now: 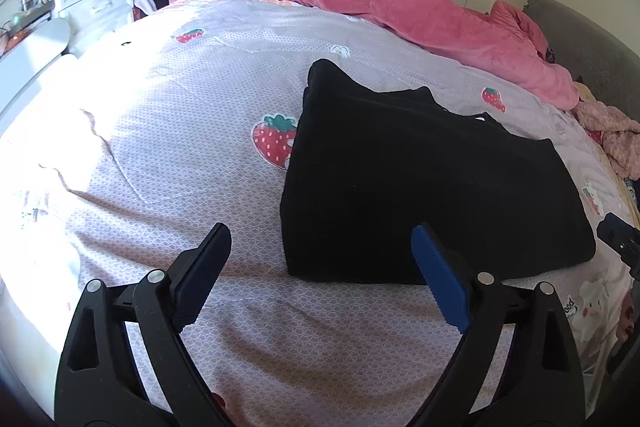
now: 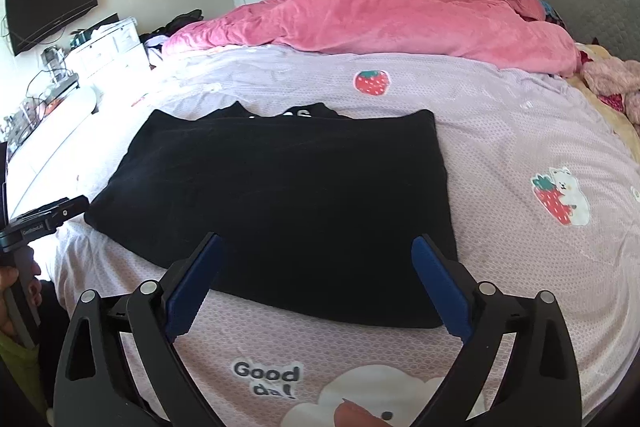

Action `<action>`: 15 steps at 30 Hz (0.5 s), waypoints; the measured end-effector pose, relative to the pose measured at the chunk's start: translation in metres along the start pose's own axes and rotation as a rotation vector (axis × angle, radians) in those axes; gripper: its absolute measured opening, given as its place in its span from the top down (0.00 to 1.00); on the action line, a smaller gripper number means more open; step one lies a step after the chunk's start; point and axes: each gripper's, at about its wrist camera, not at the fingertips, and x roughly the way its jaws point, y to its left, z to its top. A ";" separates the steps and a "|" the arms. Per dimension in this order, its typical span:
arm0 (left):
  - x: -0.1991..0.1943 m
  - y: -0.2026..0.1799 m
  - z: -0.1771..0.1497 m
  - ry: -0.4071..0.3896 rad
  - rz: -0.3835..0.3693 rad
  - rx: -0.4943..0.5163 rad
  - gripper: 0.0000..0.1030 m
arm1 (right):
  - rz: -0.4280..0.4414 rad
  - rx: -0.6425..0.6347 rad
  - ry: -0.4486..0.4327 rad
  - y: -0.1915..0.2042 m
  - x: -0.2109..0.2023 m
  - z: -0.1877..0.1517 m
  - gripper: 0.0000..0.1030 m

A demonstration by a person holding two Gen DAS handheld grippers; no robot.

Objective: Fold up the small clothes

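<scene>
From the left wrist, the left gripper (image 1: 320, 259) stands wide and empty just off the near left corner of the folded black garment (image 1: 420, 179) on the bed (image 1: 180, 107), and from the right wrist the right gripper (image 2: 316, 267), equally wide and empty, hangs over its near edge, seemingly letting the fold lie.

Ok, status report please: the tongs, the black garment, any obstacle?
Left tongs open, empty. Right tongs open, empty. Black garment folded flat on bedsheet, not held. Nothing on or against the garment.
</scene>
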 end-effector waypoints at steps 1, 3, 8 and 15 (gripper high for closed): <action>-0.001 0.001 0.000 -0.001 0.004 0.000 0.12 | 0.003 -0.004 -0.001 0.003 0.000 0.000 0.08; -0.002 0.002 0.000 -0.006 0.012 0.000 0.11 | 0.016 -0.017 -0.001 0.010 0.001 0.002 0.08; -0.007 0.008 0.001 -0.017 0.029 -0.002 0.09 | 0.048 -0.055 -0.001 0.031 0.005 0.004 0.08; -0.012 0.019 0.003 -0.033 0.047 -0.021 0.09 | 0.093 -0.111 0.004 0.064 0.013 0.010 0.08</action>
